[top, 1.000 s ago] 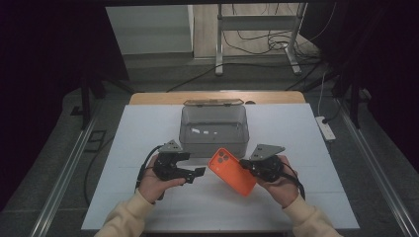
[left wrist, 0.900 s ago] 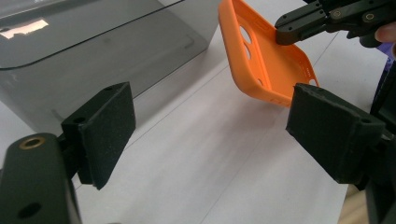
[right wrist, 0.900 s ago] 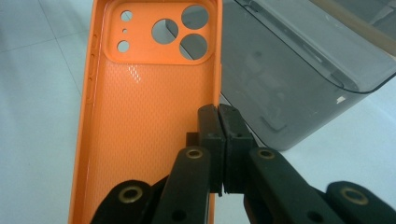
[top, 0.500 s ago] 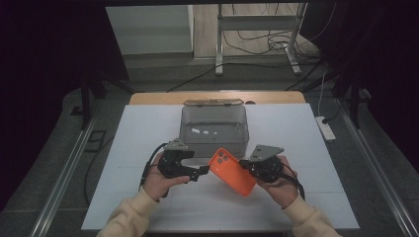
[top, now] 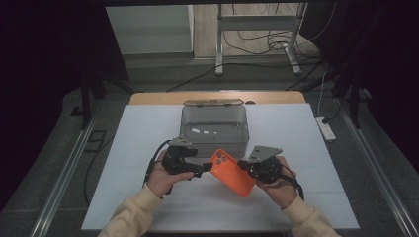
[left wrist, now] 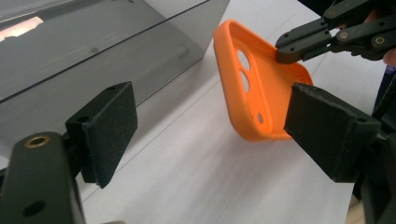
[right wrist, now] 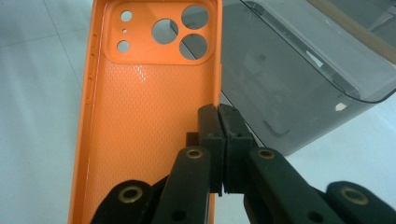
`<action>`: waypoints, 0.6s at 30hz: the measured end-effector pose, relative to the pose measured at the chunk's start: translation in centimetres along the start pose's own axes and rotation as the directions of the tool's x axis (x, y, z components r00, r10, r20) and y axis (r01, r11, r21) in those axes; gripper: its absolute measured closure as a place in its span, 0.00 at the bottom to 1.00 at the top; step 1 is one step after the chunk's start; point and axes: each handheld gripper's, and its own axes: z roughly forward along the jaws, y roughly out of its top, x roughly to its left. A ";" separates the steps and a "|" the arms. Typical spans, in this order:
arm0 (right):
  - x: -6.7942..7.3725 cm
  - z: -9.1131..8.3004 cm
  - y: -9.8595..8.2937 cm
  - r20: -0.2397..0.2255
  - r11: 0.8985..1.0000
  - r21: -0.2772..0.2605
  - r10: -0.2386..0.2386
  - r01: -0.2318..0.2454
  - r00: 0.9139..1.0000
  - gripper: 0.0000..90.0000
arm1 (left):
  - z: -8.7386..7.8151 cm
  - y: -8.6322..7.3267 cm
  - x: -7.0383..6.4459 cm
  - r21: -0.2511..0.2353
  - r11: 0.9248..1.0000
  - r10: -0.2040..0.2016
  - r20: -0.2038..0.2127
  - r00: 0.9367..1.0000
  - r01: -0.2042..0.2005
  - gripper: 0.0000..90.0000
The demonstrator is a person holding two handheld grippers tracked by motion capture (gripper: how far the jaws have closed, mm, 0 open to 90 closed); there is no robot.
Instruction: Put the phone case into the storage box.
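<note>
The orange phone case (right wrist: 144,107) is clamped by the right gripper (right wrist: 219,140); the left gripper (left wrist: 205,135) is held released beside it.

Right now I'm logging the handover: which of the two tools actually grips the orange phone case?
The right tool: its jaws pinch the orange phone case's side wall. The left tool is open, one pad beside the case.

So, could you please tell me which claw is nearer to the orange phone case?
Right. The right claw is shut on the side edge of the orange phone case, holding it. The left claw is open, its jaws apart around the case's camera end without gripping it.
</note>
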 end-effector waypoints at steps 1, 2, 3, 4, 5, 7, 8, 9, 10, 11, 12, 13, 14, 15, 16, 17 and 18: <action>0.1 0.0 0.0 0.001 1.000 0.001 -0.001 0.001 1.000 0.98 | 0.1 0.1 0.0 0.000 1.000 0.000 0.005 1.000 0.000 0.20; 0.1 0.1 0.0 0.002 1.000 0.001 -0.004 0.004 1.000 0.98 | 0.2 0.1 -0.1 0.000 1.000 0.000 0.006 1.000 0.000 0.20; 0.1 0.1 0.0 0.001 1.000 0.001 -0.007 0.007 1.000 0.98 | 0.2 0.2 -0.1 0.002 1.000 0.001 0.010 1.000 -0.001 0.20; 0.1 0.1 0.0 0.001 1.000 0.001 -0.008 0.008 1.000 0.98 | 0.3 0.3 -0.1 0.003 1.000 0.001 0.014 1.000 -0.001 0.21; 0.1 0.1 0.0 0.001 1.000 0.001 -0.009 0.009 1.000 0.98 | 0.4 0.3 -0.1 0.006 1.000 0.003 0.016 1.000 -0.003 0.21; 0.2 0.2 0.0 0.000 1.000 0.001 -0.011 0.011 1.000 0.98 | 0.7 0.4 -0.1 0.013 1.000 0.003 0.021 1.000 -0.004 0.21; 0.2 0.2 0.0 0.000 1.000 -0.001 -0.012 0.012 1.000 0.98 | 0.7 0.5 -0.2 0.016 1.000 0.004 0.024 1.000 -0.005 0.21; 0.2 0.2 0.0 0.001 1.000 0.000 -0.015 0.015 1.000 0.98 | 0.8 0.5 -0.2 0.019 1.000 0.004 0.027 1.000 -0.005 0.21; 0.2 0.2 0.1 0.000 1.000 -0.002 -0.015 0.015 1.000 0.98 | 0.9 0.6 -0.2 0.022 1.000 0.005 0.030 1.000 -0.006 0.21; 0.2 0.2 0.1 0.002 1.000 0.000 -0.018 0.018 1.000 0.98 | 1.0 0.7 -0.2 0.023 1.000 0.005 0.035 0.999 -0.005 0.22; 0.3 0.2 0.1 0.001 1.000 -0.002 -0.018 0.018 1.000 0.98 | 1.0 0.7 -0.2 0.024 1.000 0.003 0.039 0.999 -0.004 0.22; 0.3 0.2 0.1 0.002 1.000 -0.003 -0.019 0.019 1.000 0.98 | 1.2 0.8 -0.2 0.027 1.000 0.004 0.045 0.999 -0.005 0.22; 0.3 0.2 0.1 0.000 1.000 -0.005 -0.019 0.019 1.000 0.98 | 1.2 0.8 -0.1 0.030 1.000 0.003 0.048 0.999 -0.004 0.23; 0.3 0.2 0.1 0.000 1.000 -0.005 -0.021 0.021 1.000 0.98 | 1.3 0.9 -0.1 0.032 0.999 0.002 0.050 0.999 -0.003 0.23; 0.3 0.2 0.1 0.001 1.000 -0.005 -0.023 0.023 1.000 0.98 | 1.4 0.9 -0.1 0.034 0.999 0.000 0.055 0.999 -0.002 0.24; 0.3 0.2 0.1 0.001 1.000 -0.006 -0.024 0.024 1.000 0.98 | 1.5 1.0 -0.1 0.035 0.999 -0.002 0.058 0.998 0.000 0.24; 0.3 0.2 0.1 0.002 1.000 -0.005 -0.026 0.026 1.000 0.98 | 1.5 1.0 -0.1 0.038 0.999 -0.001 0.060 0.998 -0.001 0.25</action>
